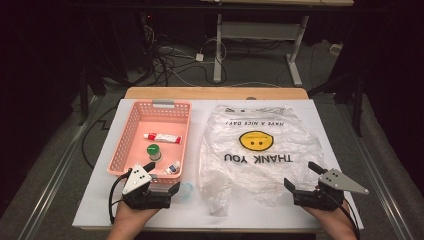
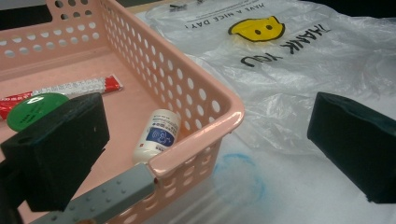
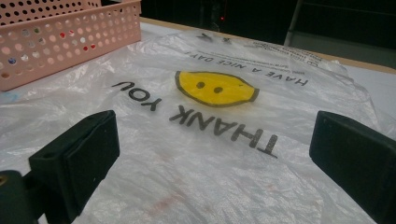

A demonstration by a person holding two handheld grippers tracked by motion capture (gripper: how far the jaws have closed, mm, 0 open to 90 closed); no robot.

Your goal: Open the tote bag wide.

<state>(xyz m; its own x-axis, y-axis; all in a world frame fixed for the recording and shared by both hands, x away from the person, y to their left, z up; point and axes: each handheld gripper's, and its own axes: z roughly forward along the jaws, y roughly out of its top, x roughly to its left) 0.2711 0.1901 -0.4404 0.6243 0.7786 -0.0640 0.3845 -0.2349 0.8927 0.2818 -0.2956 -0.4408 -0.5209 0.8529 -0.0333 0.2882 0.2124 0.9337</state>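
Note:
A pink perforated basket [image 1: 187, 131] stands at the left on the white-covered table. In it lie a red-and-white tube [image 1: 162, 137], a green-lidded jar [image 1: 153, 151] and a small white bottle with a blue label [image 1: 173, 168]. To its right a clear plastic bag [image 1: 260, 170] printed with a yellow smiley and "THANK YOU" lies flat. My left gripper [image 1: 161, 177] is open at the basket's near right corner [image 2: 205, 135], one jaw over the basket's inside and one outside it. Open too, my right gripper [image 1: 304, 176] hovers at the bag's near right part [image 3: 205, 186].
A faint bluish translucent round thing [image 2: 240, 179] lies on the white sheet [image 1: 330, 125] between basket and bag; I cannot tell what it is. A grey tab [image 2: 107, 193] sits on the basket's near rim. Behind the table are floor cables [image 1: 170, 60] and desk legs [image 1: 218, 50].

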